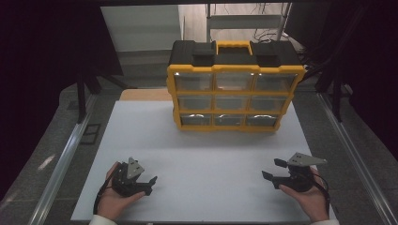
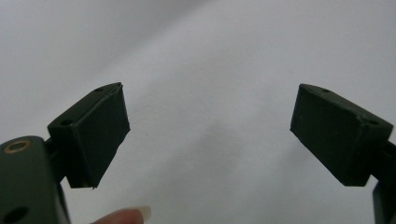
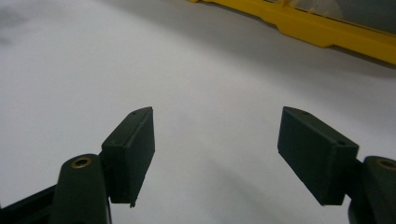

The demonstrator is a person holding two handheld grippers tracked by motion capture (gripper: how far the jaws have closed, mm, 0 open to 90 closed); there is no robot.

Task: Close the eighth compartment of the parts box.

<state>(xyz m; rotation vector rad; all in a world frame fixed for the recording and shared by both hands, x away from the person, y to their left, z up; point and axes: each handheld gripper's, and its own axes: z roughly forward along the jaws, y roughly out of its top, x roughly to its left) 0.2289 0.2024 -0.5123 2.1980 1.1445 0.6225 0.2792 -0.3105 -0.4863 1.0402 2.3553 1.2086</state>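
Both hands rest low in frame, left gripper (image 1: 151, 183) and right gripper (image 1: 271, 169) gaping and empty (nothing started), drawer organizer (image 1: 233, 86) untouched at upper centre.

White table (image 1: 206, 145) top; grey floor (image 1: 51, 140) beside it; metal shelf frame (image 1: 244, 18) behind.

Left gripper (image 1: 146, 183): black body, grey three-cornered plate on top, black cable looping off behind the hand. Right gripper (image 1: 273, 169): same build, its grey plate wider and flatter. Fingers (image 2: 95, 135) are matte black rectangular blocks with small screw holes; brass-coloured bushings at the pivots. White cuffs at both wrists.
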